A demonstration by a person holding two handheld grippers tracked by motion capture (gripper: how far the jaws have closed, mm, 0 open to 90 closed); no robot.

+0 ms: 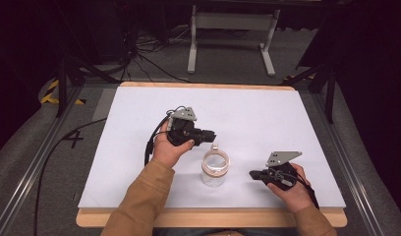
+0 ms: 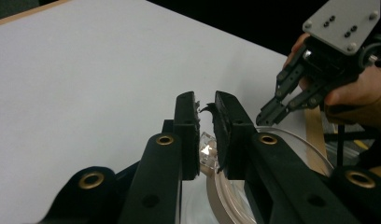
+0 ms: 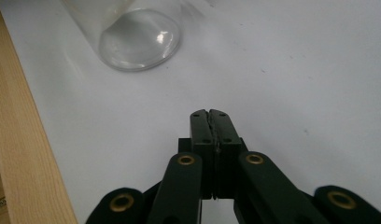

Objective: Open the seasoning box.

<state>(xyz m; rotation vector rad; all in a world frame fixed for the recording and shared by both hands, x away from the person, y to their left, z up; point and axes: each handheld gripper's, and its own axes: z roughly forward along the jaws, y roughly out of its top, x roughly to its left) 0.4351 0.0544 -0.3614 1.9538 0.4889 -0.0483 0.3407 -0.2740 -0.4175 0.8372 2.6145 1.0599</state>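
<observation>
A clear glass jar (image 1: 215, 172) stands upright near the middle front of the white sheet, and its base (image 3: 137, 39) is at the top left of the right gripper view. It has a glass lid (image 2: 272, 186) with a pale sealing ring and a small clear knob (image 2: 207, 151) on top. My left gripper (image 2: 206, 100) reaches in from the jar's left (image 1: 212, 135), and its pads press on the knob from both sides. My right gripper (image 3: 210, 112) is shut and empty. It is low over the sheet to the right of the jar (image 1: 252, 173) and points at it (image 2: 268, 116).
The white sheet (image 1: 267, 118) lies on a wooden board whose front edge (image 1: 213, 216) faces me. Beyond the board are a white metal stand (image 1: 233, 22) and loose cables on the floor. Metal rails run along both sides.
</observation>
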